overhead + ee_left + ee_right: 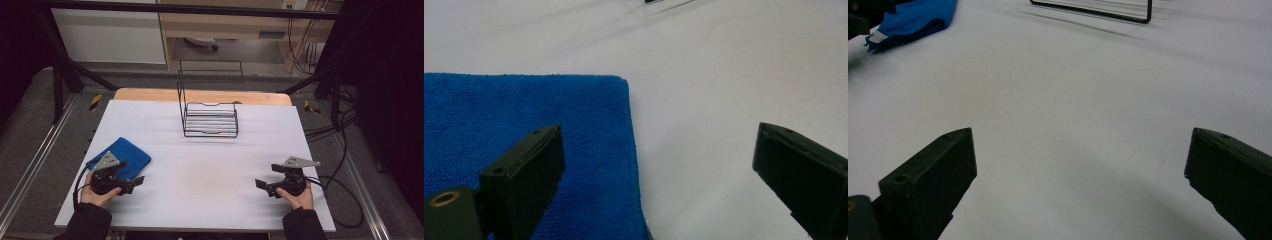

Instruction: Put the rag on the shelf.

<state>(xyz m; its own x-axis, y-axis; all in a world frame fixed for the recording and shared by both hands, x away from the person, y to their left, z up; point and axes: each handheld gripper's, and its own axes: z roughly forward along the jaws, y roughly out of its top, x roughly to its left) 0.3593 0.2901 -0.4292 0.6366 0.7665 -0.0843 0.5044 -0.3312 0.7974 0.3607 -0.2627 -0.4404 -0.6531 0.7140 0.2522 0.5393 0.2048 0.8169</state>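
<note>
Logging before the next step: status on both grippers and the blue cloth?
Left gripper open, low at blue cloth's edge, no grip. Right gripper open over bare white table. Cloth folded flat. Wire rack far back, nothing in the way.

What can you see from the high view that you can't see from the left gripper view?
High view extra: the whole black wire rack at the far side, the right gripper, and the person's hands.

Left gripper view extra: the blue cloth close up and fuzzy. One of the left gripper fingers is over it and the other is over bare table.

Both: the blue cloth and the white table.
</note>
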